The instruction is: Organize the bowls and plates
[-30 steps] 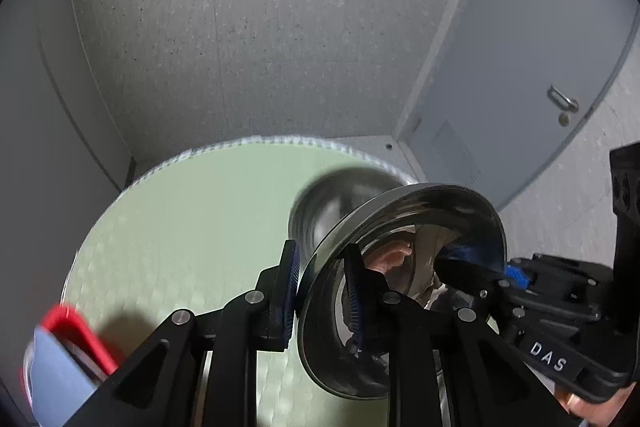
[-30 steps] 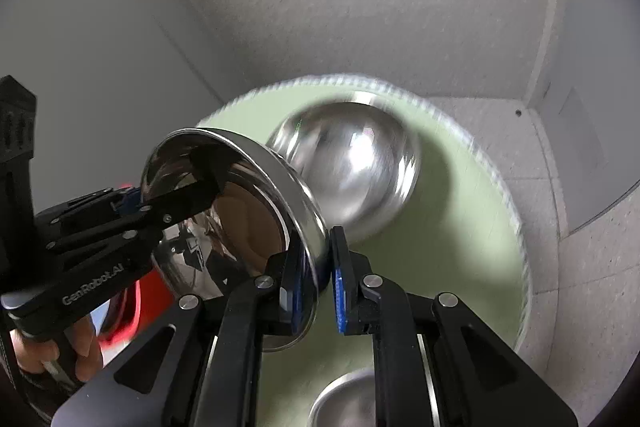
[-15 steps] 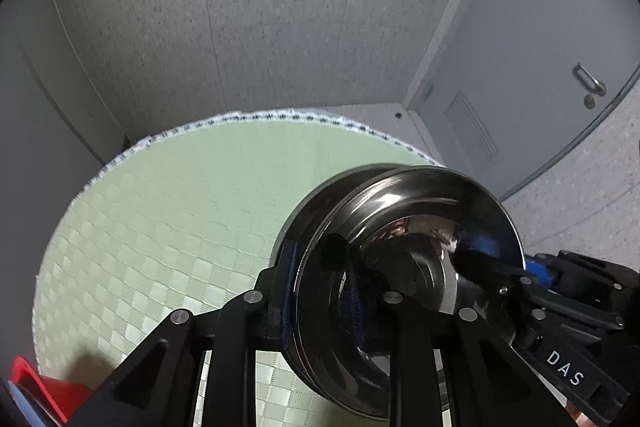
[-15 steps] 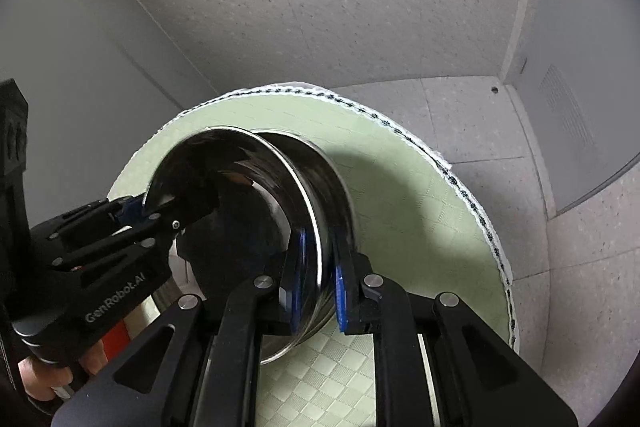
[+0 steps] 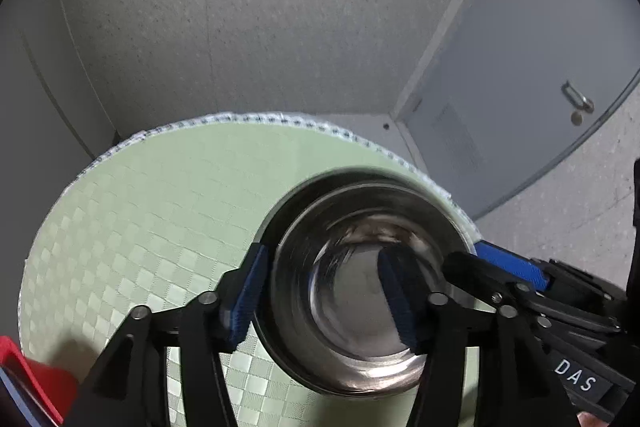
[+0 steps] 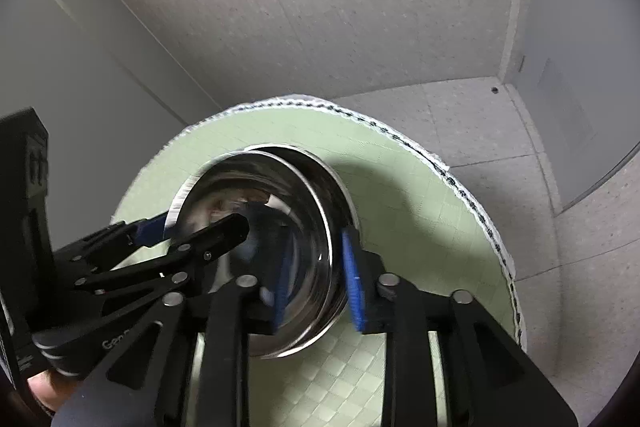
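Bowl (image 5: 360, 291) nested in another at lower centre of the frame, rim between the parted jaws of both grippers, left gripper (image 5: 328, 291) and right gripper (image 6: 316, 279) straddling opposite edges.

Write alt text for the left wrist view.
A steel bowl sits nested in another bowl on a round green mat. The left hand-held gripper straddles its near rim with jaws apart; the right hand-held gripper straddles the opposite rim.

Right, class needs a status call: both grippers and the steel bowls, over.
Left gripper open, jaws astride near rim. Right gripper open, astride opposite rim. Upper bowl nested in lower bowl on green mat. Nothing blocking.
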A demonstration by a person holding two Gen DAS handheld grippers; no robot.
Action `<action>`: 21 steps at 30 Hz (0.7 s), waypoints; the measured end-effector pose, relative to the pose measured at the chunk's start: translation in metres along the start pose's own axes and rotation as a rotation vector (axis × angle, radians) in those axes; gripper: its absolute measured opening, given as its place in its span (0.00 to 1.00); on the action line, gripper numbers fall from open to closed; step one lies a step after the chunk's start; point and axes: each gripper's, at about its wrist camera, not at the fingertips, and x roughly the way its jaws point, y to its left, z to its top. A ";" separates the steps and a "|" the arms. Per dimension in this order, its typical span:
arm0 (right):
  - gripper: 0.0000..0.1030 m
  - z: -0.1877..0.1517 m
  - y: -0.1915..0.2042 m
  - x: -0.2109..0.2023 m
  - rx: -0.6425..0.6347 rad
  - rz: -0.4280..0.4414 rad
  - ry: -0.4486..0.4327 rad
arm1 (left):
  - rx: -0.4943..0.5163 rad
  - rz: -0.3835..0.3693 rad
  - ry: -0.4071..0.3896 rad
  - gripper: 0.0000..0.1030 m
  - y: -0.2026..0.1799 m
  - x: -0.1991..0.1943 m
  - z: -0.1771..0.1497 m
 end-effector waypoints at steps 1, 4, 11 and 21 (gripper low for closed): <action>0.35 -0.001 -0.001 -0.005 0.007 -0.007 -0.015 | 0.000 0.007 -0.014 0.68 -0.001 -0.005 -0.002; 0.41 -0.008 -0.007 -0.021 0.018 -0.007 -0.048 | -0.007 0.014 -0.045 0.72 -0.002 -0.016 -0.009; 0.47 -0.060 -0.034 -0.078 0.043 -0.124 -0.132 | 0.121 -0.016 -0.099 0.85 -0.049 -0.049 -0.071; 0.49 -0.157 -0.070 -0.095 0.199 -0.152 -0.084 | 0.265 -0.043 0.015 0.82 -0.085 -0.014 -0.146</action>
